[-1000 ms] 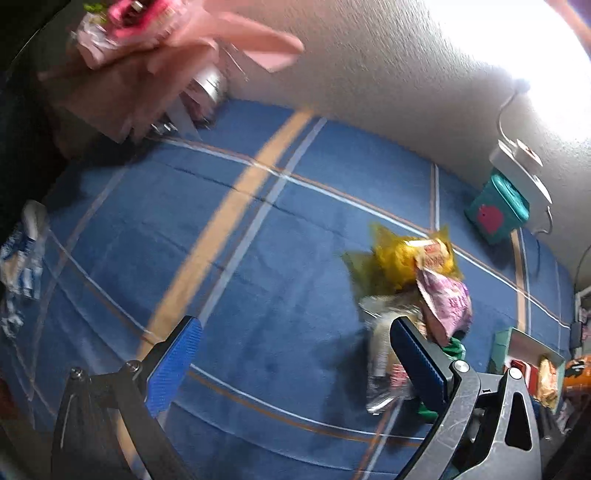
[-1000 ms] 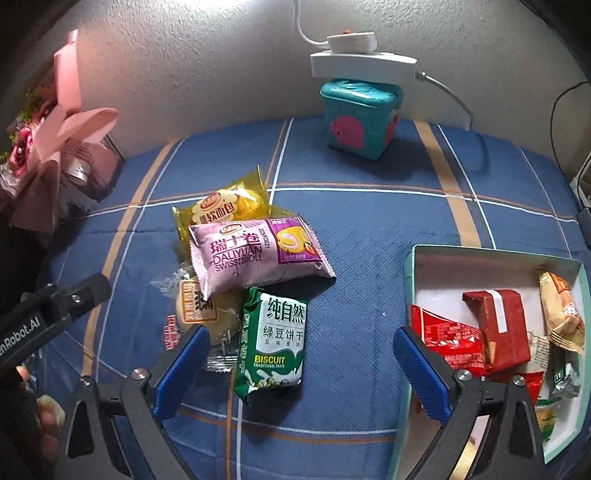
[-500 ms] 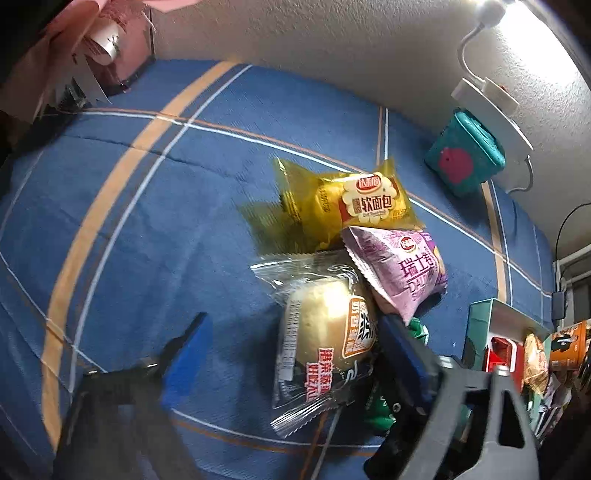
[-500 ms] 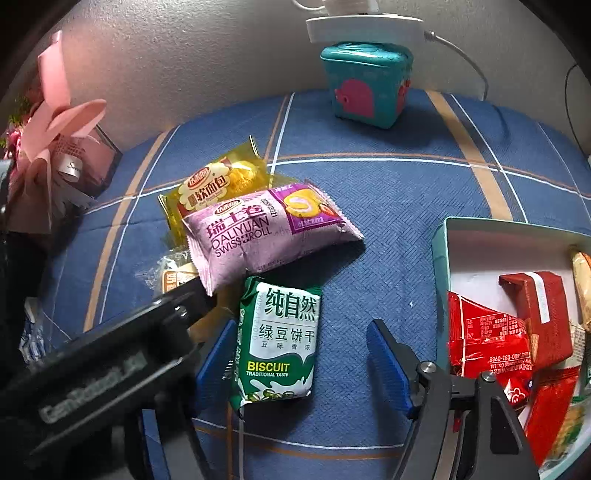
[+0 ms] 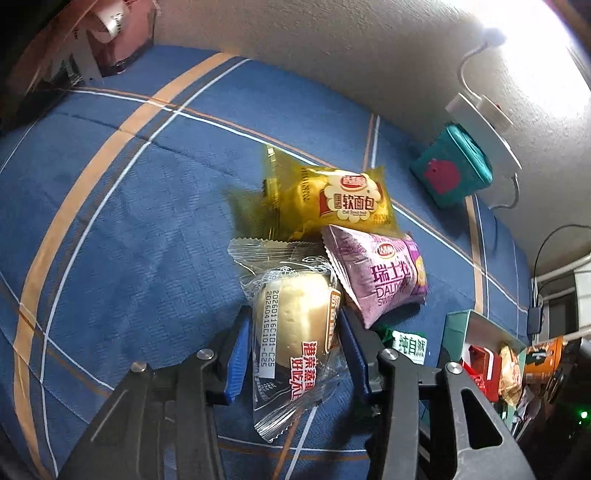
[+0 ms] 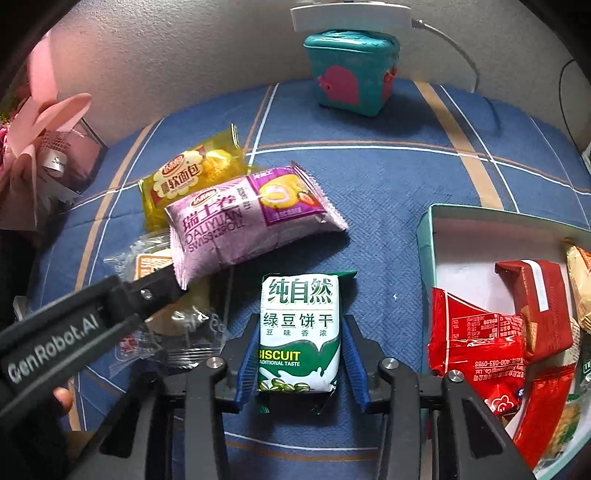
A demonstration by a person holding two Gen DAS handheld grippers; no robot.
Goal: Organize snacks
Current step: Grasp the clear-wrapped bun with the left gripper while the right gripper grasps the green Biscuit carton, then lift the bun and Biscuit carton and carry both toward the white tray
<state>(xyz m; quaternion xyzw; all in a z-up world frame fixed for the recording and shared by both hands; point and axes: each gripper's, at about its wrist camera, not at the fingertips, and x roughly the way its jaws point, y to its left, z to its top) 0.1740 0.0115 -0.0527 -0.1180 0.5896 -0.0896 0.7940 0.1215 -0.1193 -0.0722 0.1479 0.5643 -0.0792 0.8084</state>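
On the blue striped cloth lies a clear-wrapped bun (image 5: 295, 325). My left gripper (image 5: 295, 323) has it between its blue pads, jaws closing and pads (image 5: 240, 354) against the wrapper. Behind it lie a yellow soft-bread pack (image 5: 343, 199) and a purple Swiss roll pack (image 5: 384, 280). In the right wrist view my right gripper (image 6: 301, 325) is closing on a green and white biscuit pack (image 6: 299, 332), with both pads at its sides. The purple pack (image 6: 240, 221) partly overlaps the yellow pack (image 6: 184, 177) and the bun (image 6: 177, 321).
A teal-rimmed white box (image 6: 424, 236) at the right holds red and other snack packs. A teal tin (image 6: 351, 70) and white power strip (image 6: 351, 14) stand by the back wall. A pink bouquet (image 6: 37, 147) sits far left. The left tool's black body (image 6: 74, 332) crosses the lower left.
The left gripper swung from bare cloth over to the snack pile and sank onto the bun. The right one came down over the biscuit pack. Both jaws went from wide to narrow.
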